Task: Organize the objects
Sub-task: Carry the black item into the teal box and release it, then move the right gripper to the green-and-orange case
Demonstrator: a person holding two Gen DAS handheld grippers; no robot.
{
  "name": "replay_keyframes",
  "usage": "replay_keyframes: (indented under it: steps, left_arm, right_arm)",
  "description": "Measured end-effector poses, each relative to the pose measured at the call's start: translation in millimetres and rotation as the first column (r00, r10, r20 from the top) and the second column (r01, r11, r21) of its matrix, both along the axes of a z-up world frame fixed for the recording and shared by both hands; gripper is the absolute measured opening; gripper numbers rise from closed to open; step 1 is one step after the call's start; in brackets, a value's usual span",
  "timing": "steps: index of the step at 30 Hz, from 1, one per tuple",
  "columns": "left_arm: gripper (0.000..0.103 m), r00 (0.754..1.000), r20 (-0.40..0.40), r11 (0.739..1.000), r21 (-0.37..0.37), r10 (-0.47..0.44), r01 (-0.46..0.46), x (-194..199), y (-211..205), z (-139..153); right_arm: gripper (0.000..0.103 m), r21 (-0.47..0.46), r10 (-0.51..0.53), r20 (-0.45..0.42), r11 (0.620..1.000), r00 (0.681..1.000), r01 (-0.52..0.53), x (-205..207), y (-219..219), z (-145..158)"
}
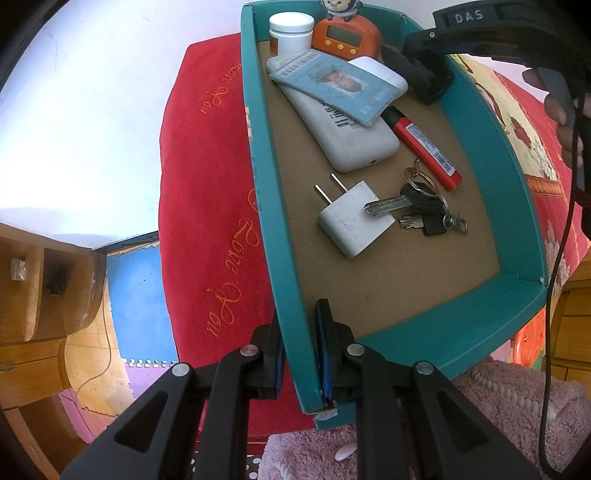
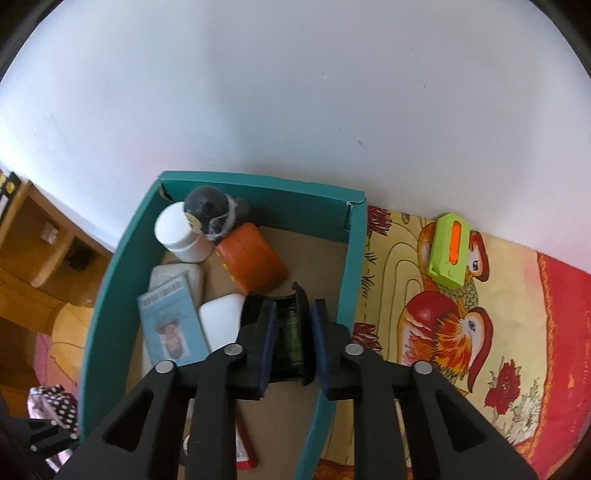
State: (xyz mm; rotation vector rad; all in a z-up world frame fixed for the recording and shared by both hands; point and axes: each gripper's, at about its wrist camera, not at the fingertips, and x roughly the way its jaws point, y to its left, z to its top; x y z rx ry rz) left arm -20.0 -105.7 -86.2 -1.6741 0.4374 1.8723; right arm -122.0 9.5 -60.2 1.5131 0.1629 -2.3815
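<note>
Left gripper [image 1: 300,350] is clamped on the near corner wall of the teal box [image 1: 517,192], one finger inside, one outside. Right gripper [image 2: 292,332] pinches a black object with a green insert [image 2: 290,328], held inside the box above its cardboard floor. Contents: white jar [image 1: 290,33], orange timer [image 1: 345,37], card [image 1: 332,86], red lighter [image 1: 424,147], charger plug [image 1: 351,221], keys [image 1: 421,206]. Green block [image 2: 451,249] lies outside on the bedcover
</note>
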Motion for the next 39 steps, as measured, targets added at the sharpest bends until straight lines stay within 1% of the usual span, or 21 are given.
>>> replay_keyframes:
  steps: [3,11,15,16,21,28,32,33,34,35,36,39]
  left_arm:
    - [0.013,1.0,0.0,1.0,-0.001,0.002,-0.002,0,0,-1]
    - [0.013,1.0,0.0,1.0,-0.007,0.015,-0.015,-1,1,-4]
    - [0.013,1.0,0.001,1.0,-0.003,0.02,-0.02,0,0,-4]
    - [0.013,1.0,0.001,1.0,-0.002,0.021,-0.021,-1,1,-4]
    - [0.013,1.0,0.004,1.0,0.004,0.028,-0.028,-3,2,-6]
    - [0.013,1.0,0.004,1.0,0.005,0.029,-0.029,-4,3,-7]
    - [0.013,1.0,0.005,1.0,0.007,0.03,-0.03,-4,2,-7]
    - [0.013,1.0,0.005,1.0,0.007,0.03,-0.03,-4,3,-7]
    - [0.013,1.0,0.004,1.0,0.006,0.029,-0.029,-4,3,-7]
    - [0.013,1.0,0.004,1.0,0.006,0.029,-0.029,-3,2,-7]
    - [0.013,1.0,0.004,1.0,0.005,0.029,-0.029,-3,3,-7]
    - [0.013,1.0,0.005,1.0,0.008,0.029,-0.029,-2,3,-6]
  right_arm:
    - [0.026,-0.011,0.004,-0.003,1.0,1.0,-0.004,4,4,4]
    - [0.033,-0.067,-0.006,-0.008,0.998,1.0,0.006,15,22,20]
    - [0.033,-0.107,-0.015,-0.015,0.994,1.0,0.013,16,35,31]
    - [0.033,-0.111,-0.018,-0.017,0.994,1.0,0.016,17,31,35]
    - [0.034,-0.1,-0.044,-0.017,0.994,0.999,0.042,21,47,35]
    - [0.036,-0.062,-0.118,0.006,0.991,0.993,0.118,19,87,26]
    - [0.044,-0.047,-0.168,0.026,0.985,0.986,0.169,13,108,18]
    - [0.051,-0.043,-0.175,0.032,0.983,0.984,0.177,11,111,16]
    - [0.055,-0.035,-0.183,0.039,0.982,0.982,0.184,8,114,14]
    - [0.062,-0.026,-0.193,0.042,0.981,0.98,0.194,6,117,12]
    - [0.065,-0.021,-0.2,0.043,0.979,0.979,0.201,4,119,10]
    - [0.071,-0.022,-0.219,0.055,0.975,0.974,0.22,-6,123,3]
